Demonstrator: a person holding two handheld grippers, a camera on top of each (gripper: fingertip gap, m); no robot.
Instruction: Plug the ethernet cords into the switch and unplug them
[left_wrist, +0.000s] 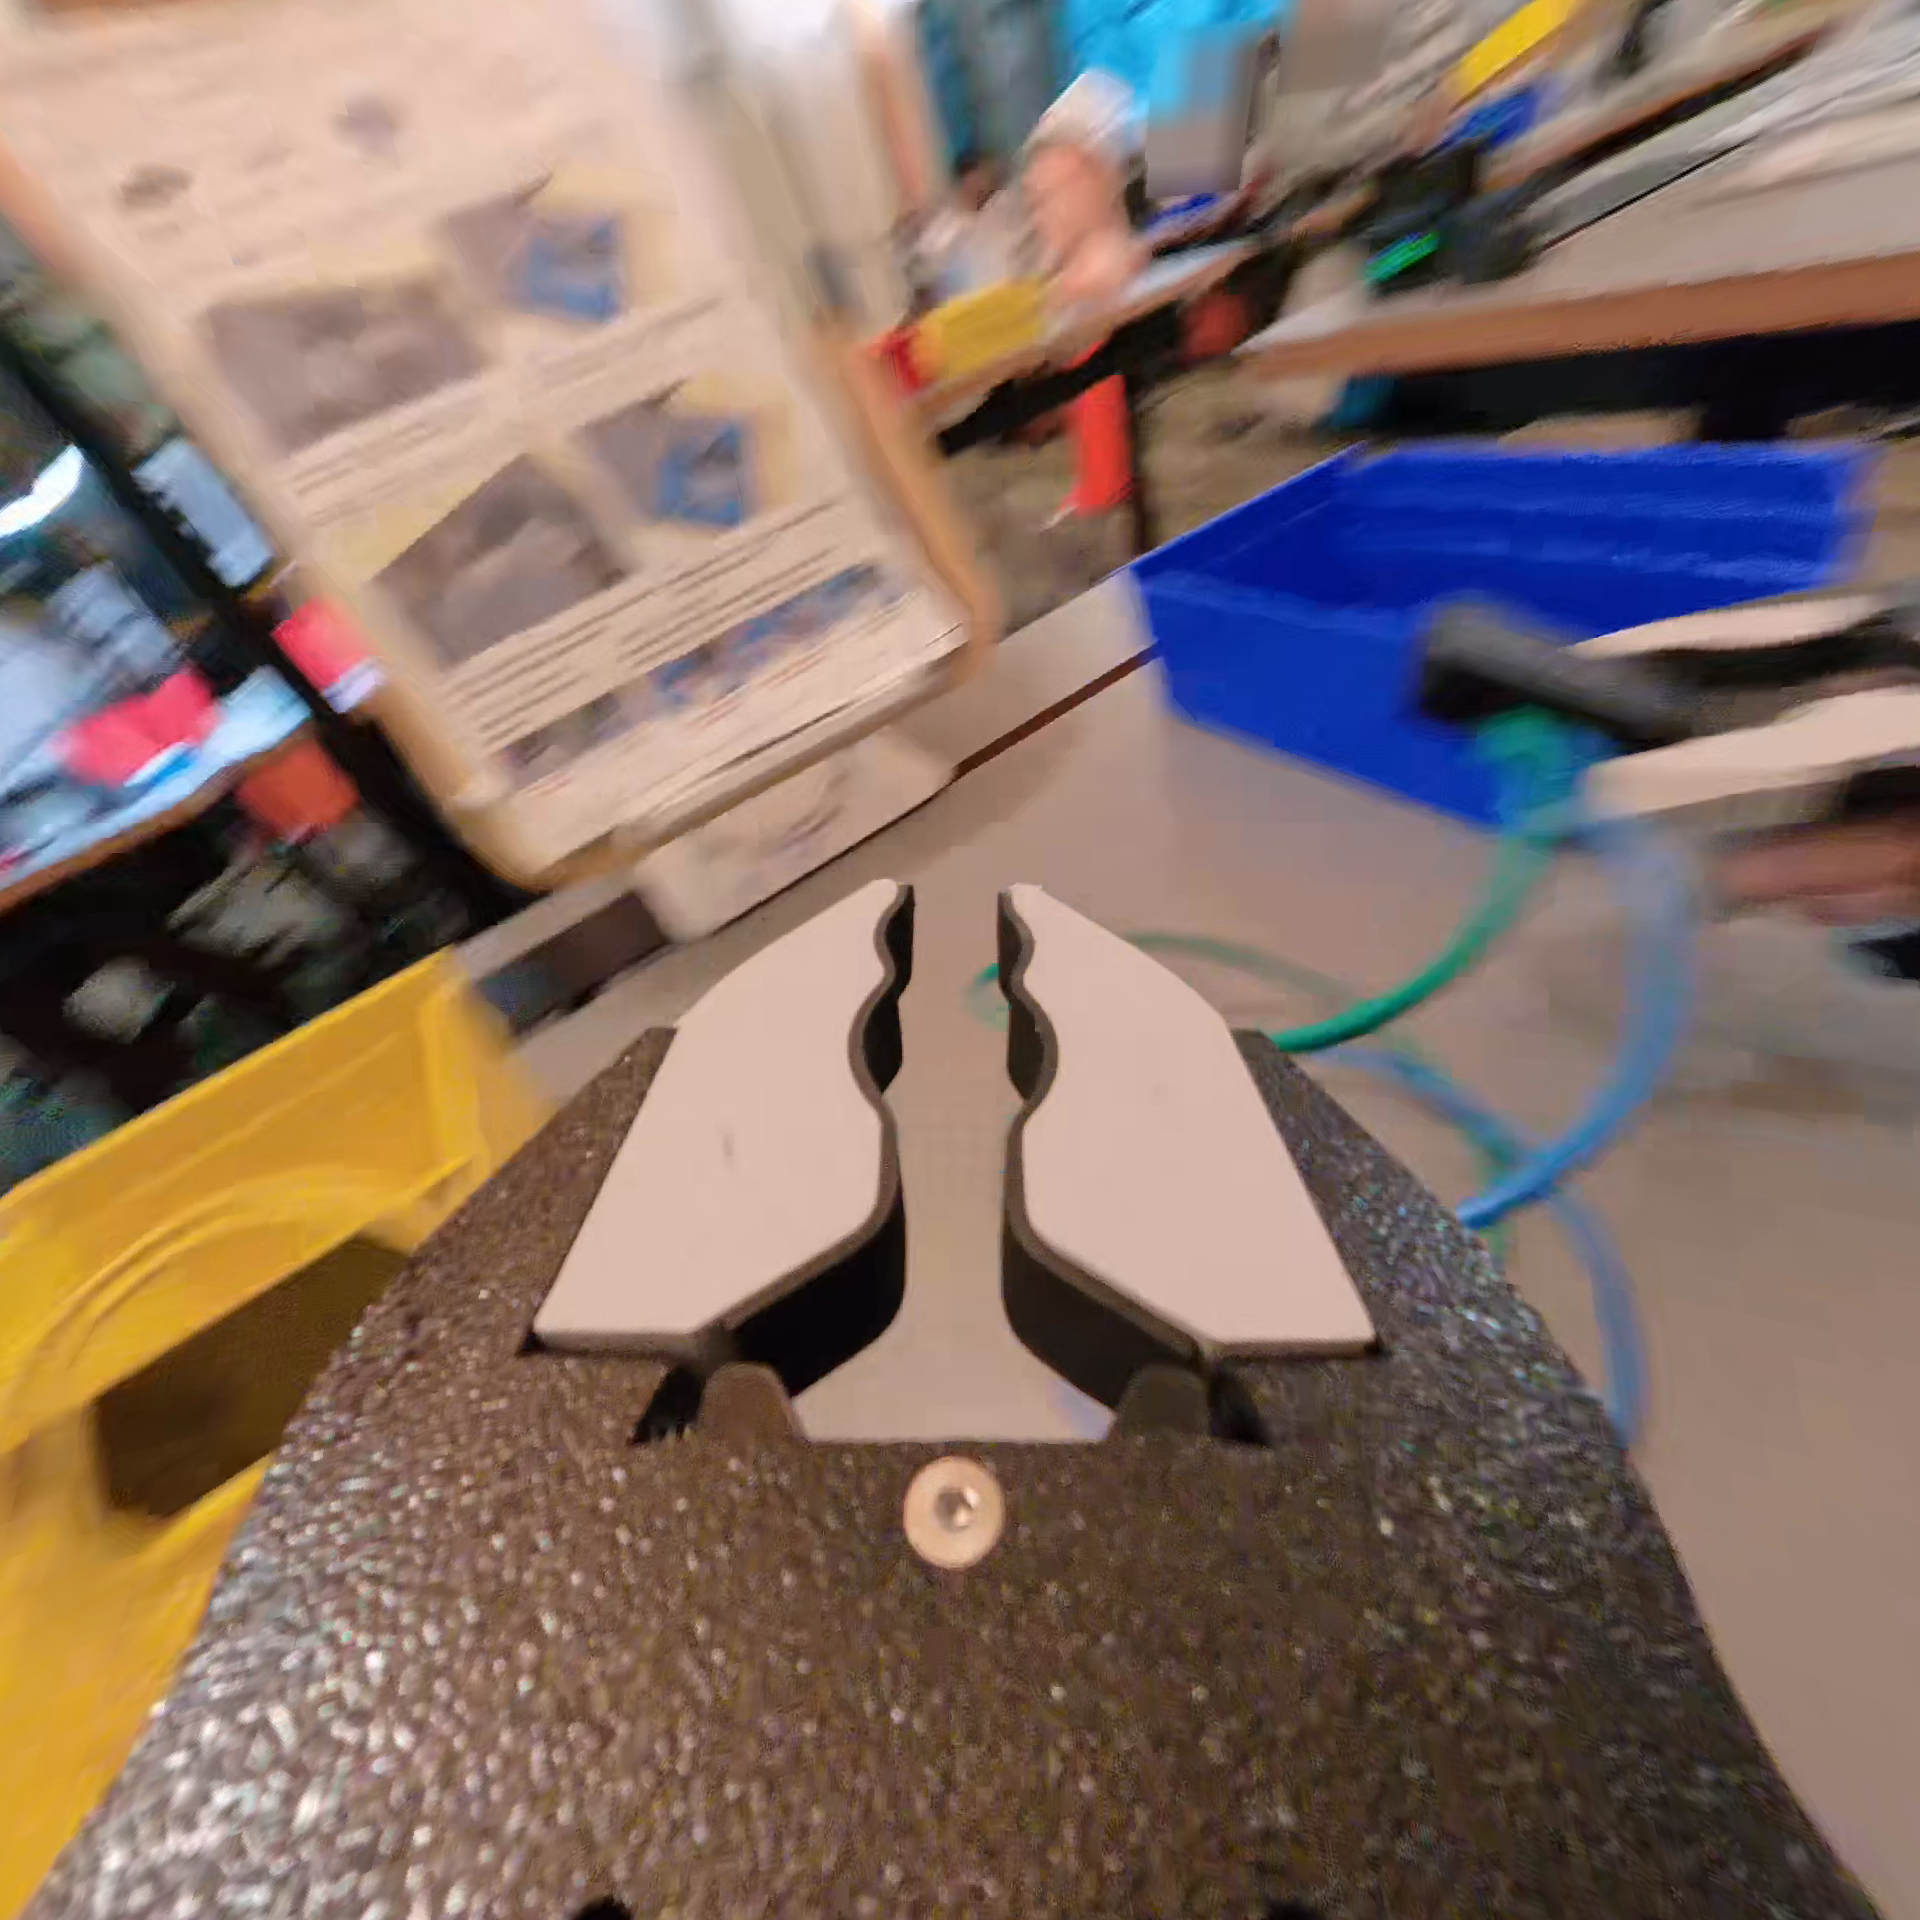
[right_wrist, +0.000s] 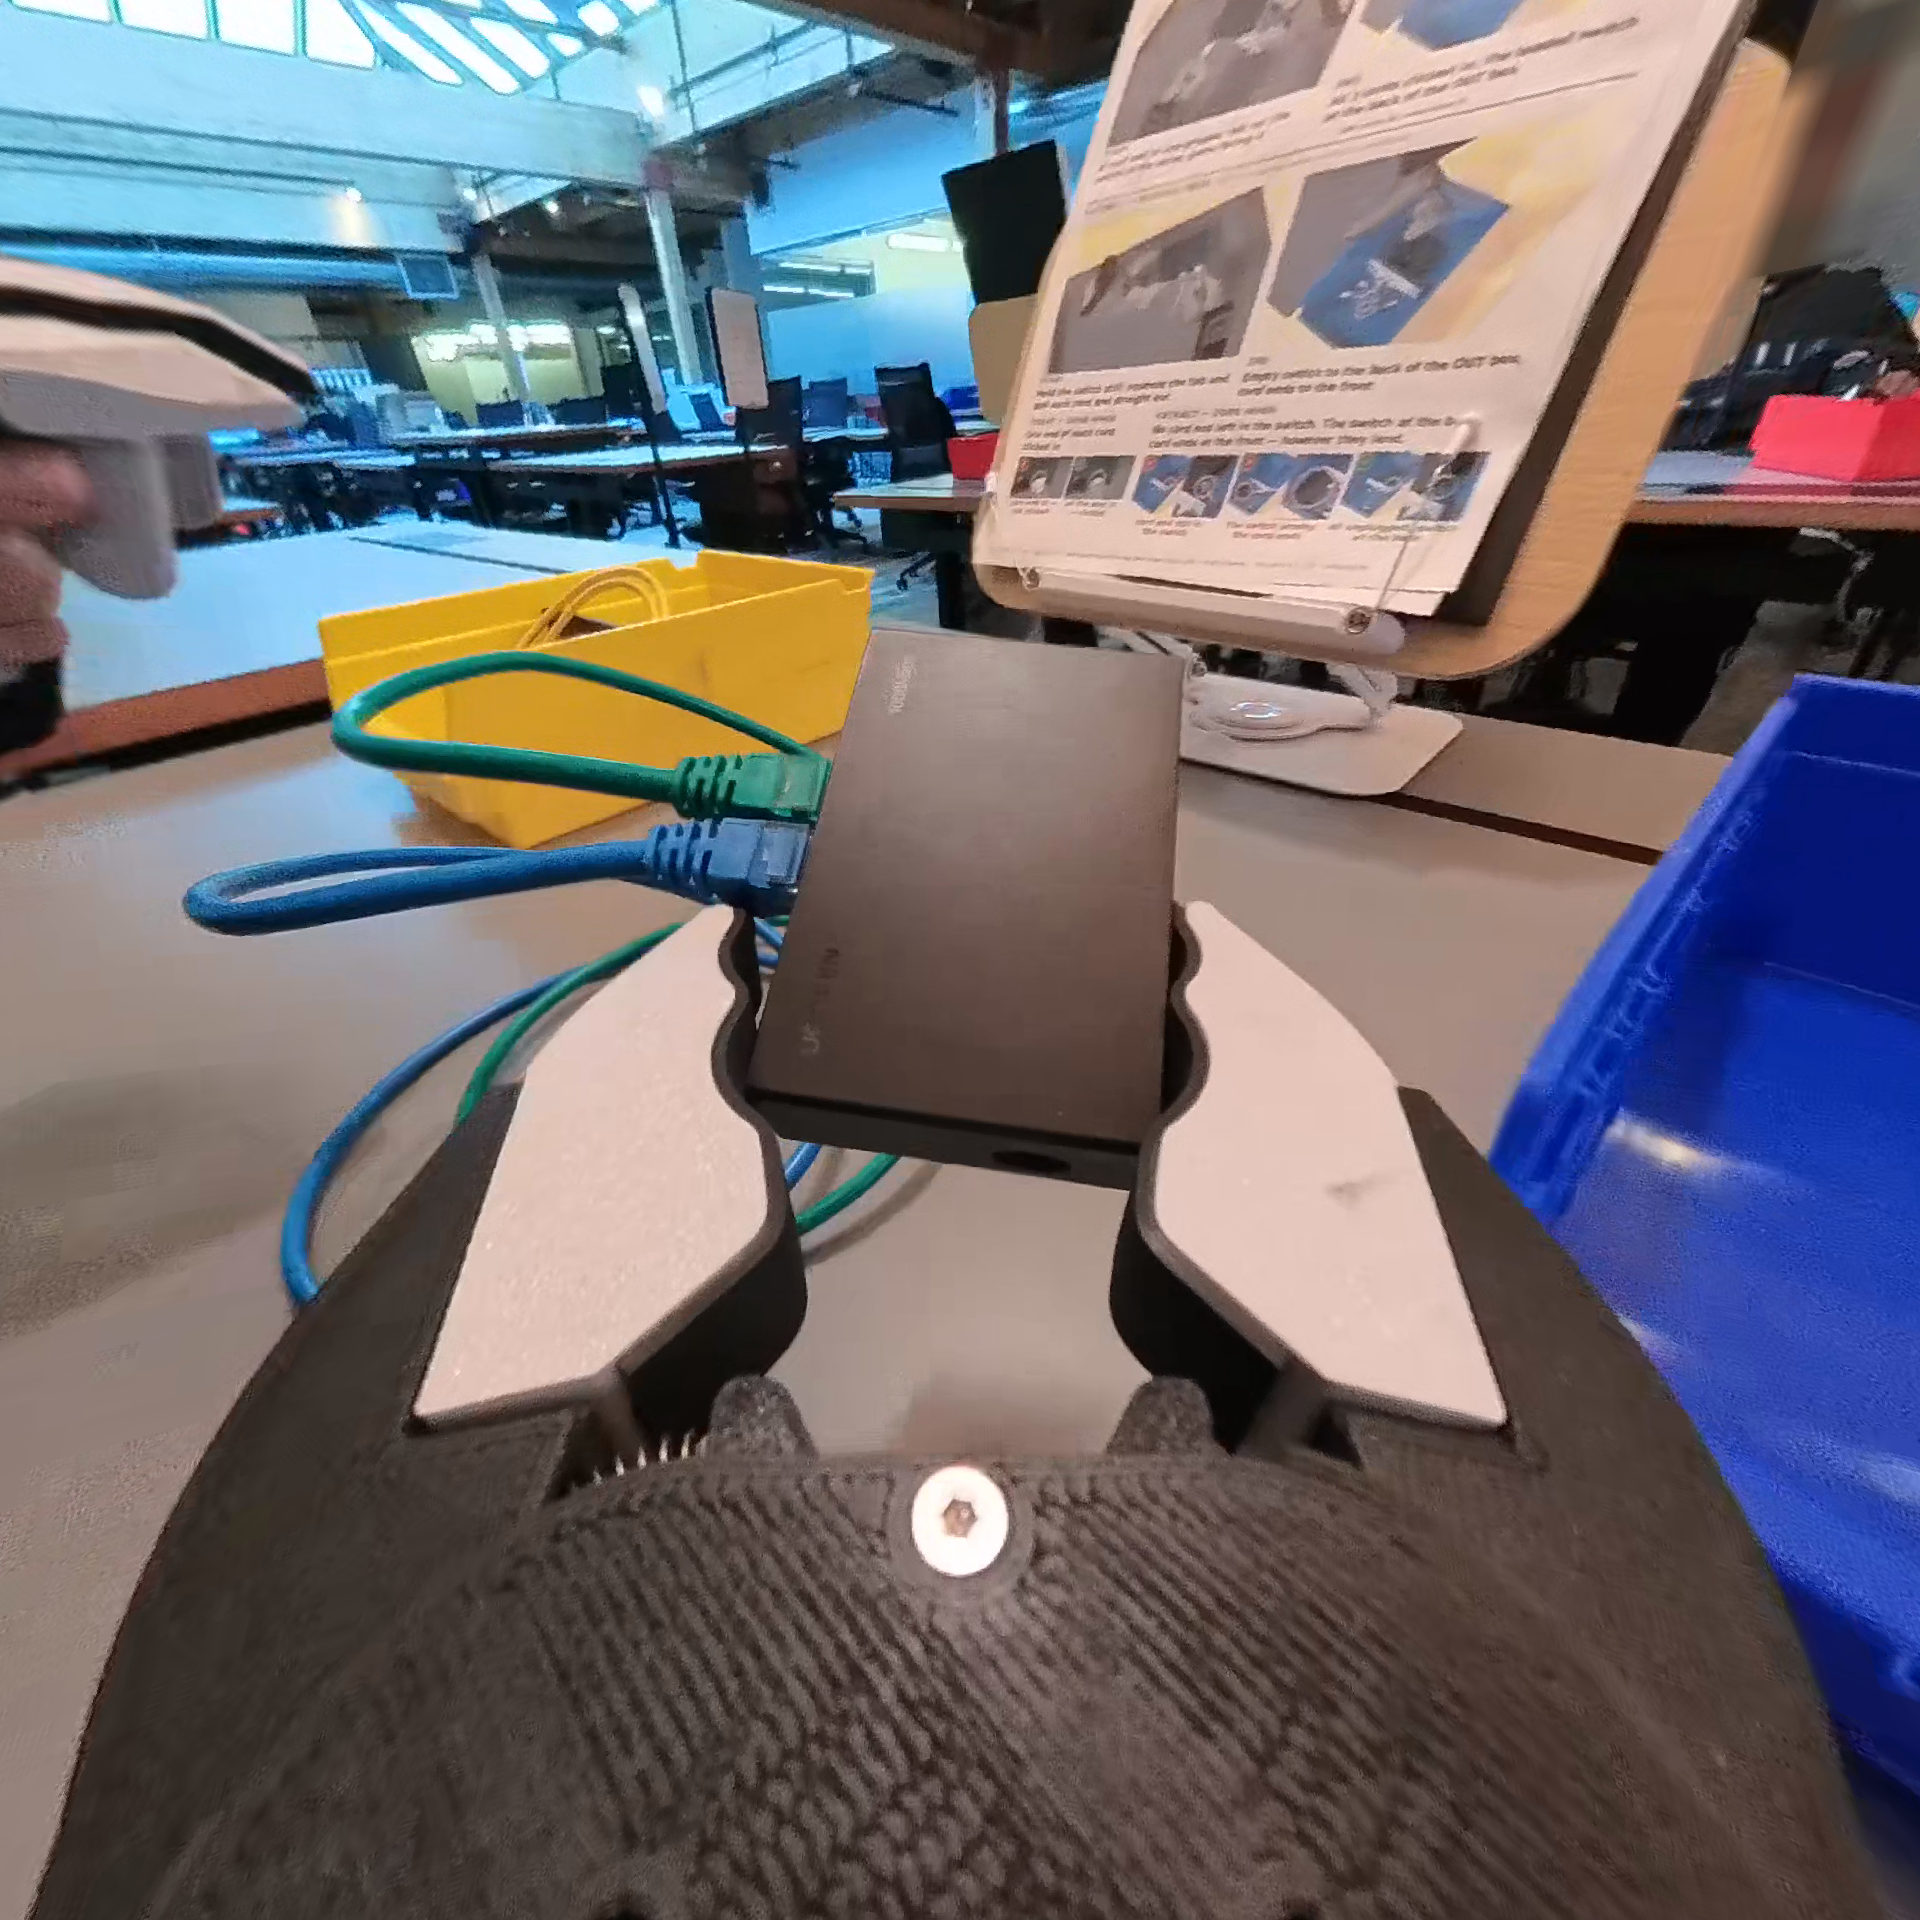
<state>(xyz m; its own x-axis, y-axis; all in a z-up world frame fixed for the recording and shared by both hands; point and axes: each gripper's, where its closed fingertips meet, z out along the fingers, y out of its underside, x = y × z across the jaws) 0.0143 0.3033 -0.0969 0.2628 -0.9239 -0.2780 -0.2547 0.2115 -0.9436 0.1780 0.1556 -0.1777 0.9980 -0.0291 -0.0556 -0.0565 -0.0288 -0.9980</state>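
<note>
In my right wrist view the switch (right_wrist: 977, 894) is a flat, matte black box, tilted with its far end raised toward the upper middle of the frame. A green cord (right_wrist: 582, 764) and a blue cord (right_wrist: 436, 883) are plugged side by side into its left edge, green above blue; both loop out to the left and trail down onto the grey table (right_wrist: 208, 1039).

My right gripper (right_wrist: 961, 920) is clamped on the switch: the near end of the box sits between the two grey fingers (right_wrist: 613, 1174), each fingertip pressing a long side. The plugs lie just beyond the left fingertip.

My left gripper (left_wrist: 954, 896) holds nothing; its fingers stand slightly apart with bare table showing in the narrow gap. That view is motion-blurred. At its right edge I see the switch (left_wrist: 1538, 675), held by the other gripper, with the cords hanging below.

A yellow bin (right_wrist: 623, 665) sits behind the cords at left centre, a blue bin (right_wrist: 1714, 1039) close on the right edge, and a stand with an instruction sheet (right_wrist: 1299, 312) at upper right. Open table lies at lower left.
</note>
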